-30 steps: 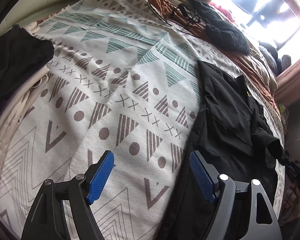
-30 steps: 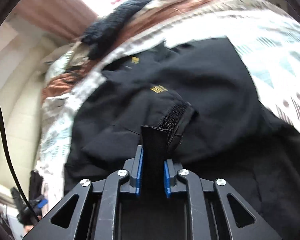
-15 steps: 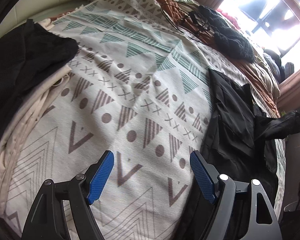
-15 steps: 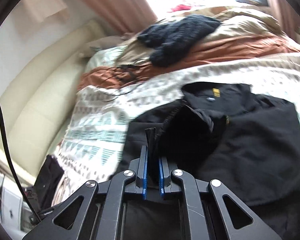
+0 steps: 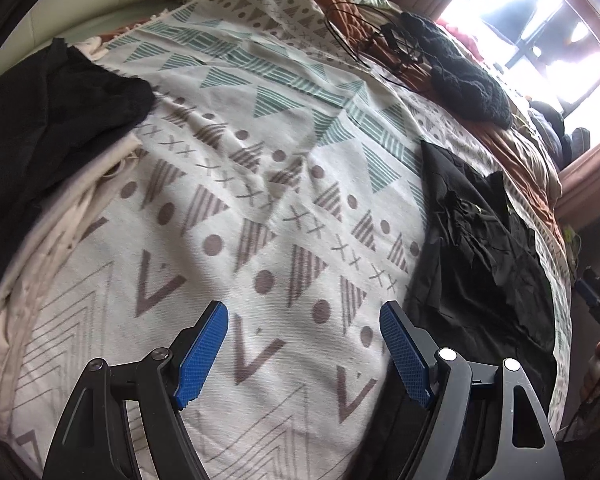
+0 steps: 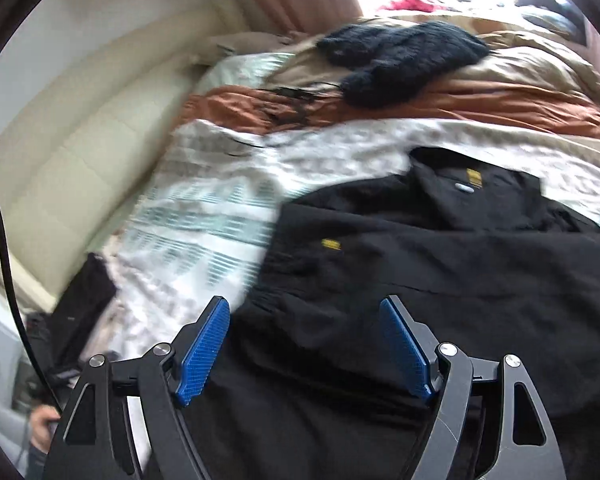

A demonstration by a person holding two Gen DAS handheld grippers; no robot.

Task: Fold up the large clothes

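Observation:
A black jacket (image 6: 440,280) with small yellow labels lies spread on the patterned bedspread (image 5: 260,200). It fills the middle and right of the right wrist view, and it also shows at the right of the left wrist view (image 5: 480,260). My right gripper (image 6: 304,344) is open and empty just above the jacket's near part. My left gripper (image 5: 304,348) is open and empty over the bedspread, with the jacket's edge beside its right finger.
A black garment (image 5: 48,128) lies on cream cloth (image 5: 60,216) at the left edge of the bed. A dark knitted item (image 5: 468,80) and tangled black cables (image 5: 380,36) lie on the orange blanket (image 6: 460,108) at the far side. A cream headboard (image 6: 80,128) stands at the left.
My right gripper has opened and let go of the jacket's sleeve cuff, which now lies on the jacket. The left gripper has drifted a little left, still open.

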